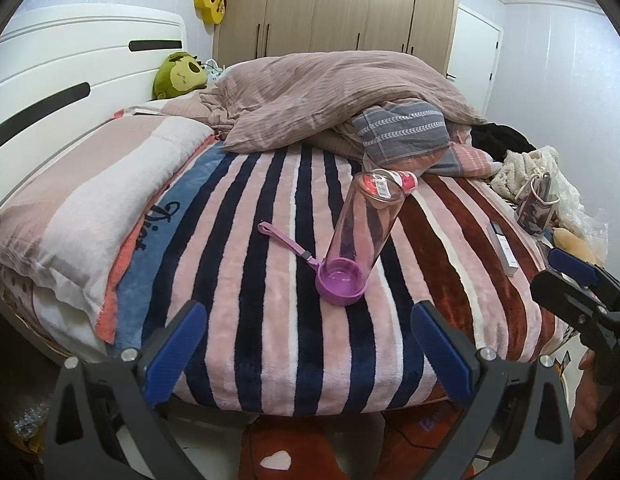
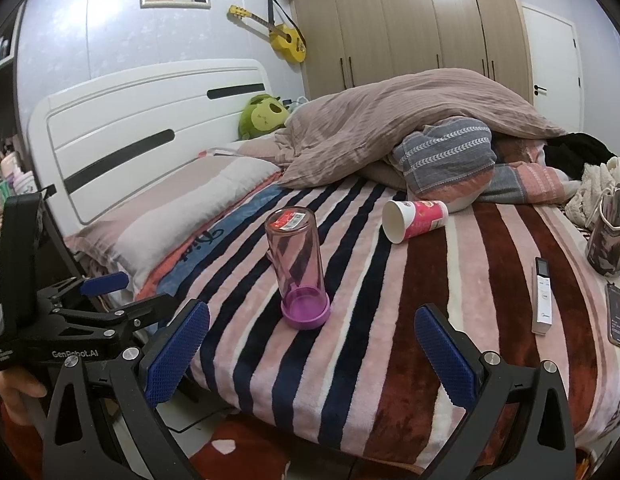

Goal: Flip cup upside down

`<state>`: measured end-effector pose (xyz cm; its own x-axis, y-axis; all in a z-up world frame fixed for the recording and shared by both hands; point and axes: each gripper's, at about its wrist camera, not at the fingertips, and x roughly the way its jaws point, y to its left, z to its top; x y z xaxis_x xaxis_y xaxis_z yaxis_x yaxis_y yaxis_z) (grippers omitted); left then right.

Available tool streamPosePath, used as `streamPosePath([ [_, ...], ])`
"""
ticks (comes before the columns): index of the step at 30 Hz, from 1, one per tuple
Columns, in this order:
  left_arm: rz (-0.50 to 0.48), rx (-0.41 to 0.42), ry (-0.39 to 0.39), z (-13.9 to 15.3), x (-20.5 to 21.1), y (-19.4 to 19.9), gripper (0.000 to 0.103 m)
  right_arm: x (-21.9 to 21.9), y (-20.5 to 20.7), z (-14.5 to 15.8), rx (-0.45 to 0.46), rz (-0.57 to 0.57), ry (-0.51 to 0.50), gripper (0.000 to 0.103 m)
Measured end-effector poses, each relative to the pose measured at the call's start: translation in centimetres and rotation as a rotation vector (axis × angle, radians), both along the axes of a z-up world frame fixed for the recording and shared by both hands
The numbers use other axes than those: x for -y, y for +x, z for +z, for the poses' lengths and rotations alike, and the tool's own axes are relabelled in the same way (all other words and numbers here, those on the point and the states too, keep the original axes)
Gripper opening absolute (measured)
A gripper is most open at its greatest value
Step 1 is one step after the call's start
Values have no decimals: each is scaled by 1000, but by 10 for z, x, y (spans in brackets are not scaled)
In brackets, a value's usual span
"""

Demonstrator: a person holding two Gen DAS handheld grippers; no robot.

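Note:
A clear pink cup (image 1: 359,228) stands upside down on its purple lid (image 1: 341,282) on the striped blanket, leaning a little; a purple strap (image 1: 284,240) trails left of it. It also shows in the right wrist view (image 2: 298,264). A red and white paper cup (image 2: 413,220) lies on its side behind it. My left gripper (image 1: 310,344) is open and empty, short of the pink cup. My right gripper (image 2: 311,344) is open and empty too, just in front of the cup; it shows at the right edge of the left wrist view (image 1: 569,276).
The striped blanket (image 2: 389,340) covers the bed. A heaped duvet (image 2: 409,120) and pillows lie behind. A white remote (image 2: 543,296), a phone (image 2: 617,316) and a patterned cup (image 2: 605,240) lie at the right. The white headboard (image 2: 150,128) is at the left.

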<state>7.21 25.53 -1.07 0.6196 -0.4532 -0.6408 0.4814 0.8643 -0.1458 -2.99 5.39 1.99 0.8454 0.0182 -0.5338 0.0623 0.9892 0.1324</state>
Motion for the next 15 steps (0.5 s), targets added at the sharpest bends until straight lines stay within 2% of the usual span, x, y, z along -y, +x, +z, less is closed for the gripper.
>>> streamPosePath([
  [15, -8, -3, -6, 0, 2, -3, 102, -3, -1, -1, 2, 4, 8, 103],
])
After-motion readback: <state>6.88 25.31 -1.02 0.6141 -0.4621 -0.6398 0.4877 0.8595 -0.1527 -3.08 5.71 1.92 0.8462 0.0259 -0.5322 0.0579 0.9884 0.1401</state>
